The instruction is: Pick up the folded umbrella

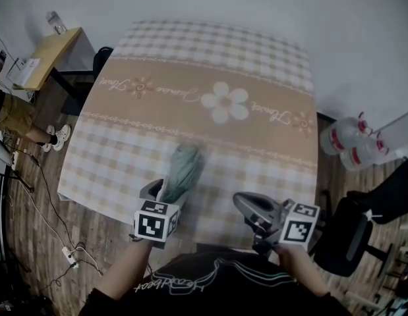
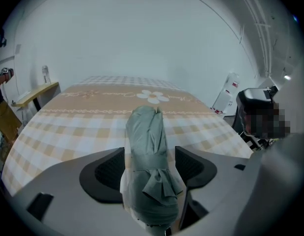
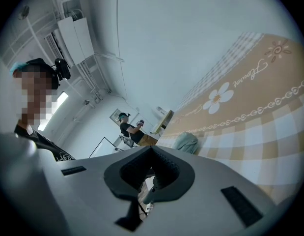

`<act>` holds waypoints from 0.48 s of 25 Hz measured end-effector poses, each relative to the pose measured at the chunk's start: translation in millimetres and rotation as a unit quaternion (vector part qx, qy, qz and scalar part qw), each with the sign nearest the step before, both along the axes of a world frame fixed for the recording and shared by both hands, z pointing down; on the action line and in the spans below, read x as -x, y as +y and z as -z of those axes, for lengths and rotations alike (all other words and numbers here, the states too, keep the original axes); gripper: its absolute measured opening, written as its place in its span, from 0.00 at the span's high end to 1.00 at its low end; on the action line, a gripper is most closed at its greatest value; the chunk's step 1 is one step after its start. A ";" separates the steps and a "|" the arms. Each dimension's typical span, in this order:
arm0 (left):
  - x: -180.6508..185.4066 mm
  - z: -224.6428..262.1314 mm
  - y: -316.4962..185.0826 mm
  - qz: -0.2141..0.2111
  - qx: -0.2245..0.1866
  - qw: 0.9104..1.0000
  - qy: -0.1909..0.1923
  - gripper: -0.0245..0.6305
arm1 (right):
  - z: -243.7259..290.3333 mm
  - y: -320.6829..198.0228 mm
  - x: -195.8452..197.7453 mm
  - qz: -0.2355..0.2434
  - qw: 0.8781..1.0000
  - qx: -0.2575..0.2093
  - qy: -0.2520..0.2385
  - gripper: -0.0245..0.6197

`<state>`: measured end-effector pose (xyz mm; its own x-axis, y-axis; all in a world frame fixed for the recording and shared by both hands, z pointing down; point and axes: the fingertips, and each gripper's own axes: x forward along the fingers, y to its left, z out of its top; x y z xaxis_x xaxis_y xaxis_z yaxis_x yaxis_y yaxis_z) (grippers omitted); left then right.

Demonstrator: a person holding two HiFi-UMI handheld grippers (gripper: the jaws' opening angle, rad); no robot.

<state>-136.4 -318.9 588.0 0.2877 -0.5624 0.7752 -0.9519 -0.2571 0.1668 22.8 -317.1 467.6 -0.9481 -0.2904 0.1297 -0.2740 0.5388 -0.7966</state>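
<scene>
The folded umbrella [image 1: 184, 168] is a grey-green bundle lying on the checked tablecloth [image 1: 256, 64] near the table's front edge, pointing away from me. My left gripper [image 1: 165, 193] is tilted down over its near end. In the left gripper view the umbrella [image 2: 147, 141] lies between the wide-open jaws of the left gripper [image 2: 150, 157], with a gap showing on its right side. My right gripper [image 1: 247, 207] hovers at the table's front right, apart from the umbrella, its jaws together and empty. The right gripper view shows the right gripper [image 3: 152, 154] with the umbrella [image 3: 186, 142] beyond it on the cloth.
A wooden desk [image 1: 49, 54] with a bottle [image 1: 57, 23] stands at the back left, a person [image 1: 12, 114] beside it. Water jugs [image 1: 352, 143] and a black chair [image 1: 349, 237] are at the right. Cables [image 1: 58, 242] run over the floor at the left.
</scene>
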 end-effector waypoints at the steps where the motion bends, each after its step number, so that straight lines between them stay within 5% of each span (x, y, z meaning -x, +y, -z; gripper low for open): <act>1: 0.1 -4.6 -1.7 0.003 0.002 1.000 -0.006 0.50 | -1.2 -4.4 -0.9 -0.002 1.000 0.001 0.002 0.95; 12: -5.6 -50.6 -5.1 -0.004 0.055 0.998 -0.020 0.50 | -6.8 -41.0 -3.5 -0.011 1.000 0.009 0.001 0.95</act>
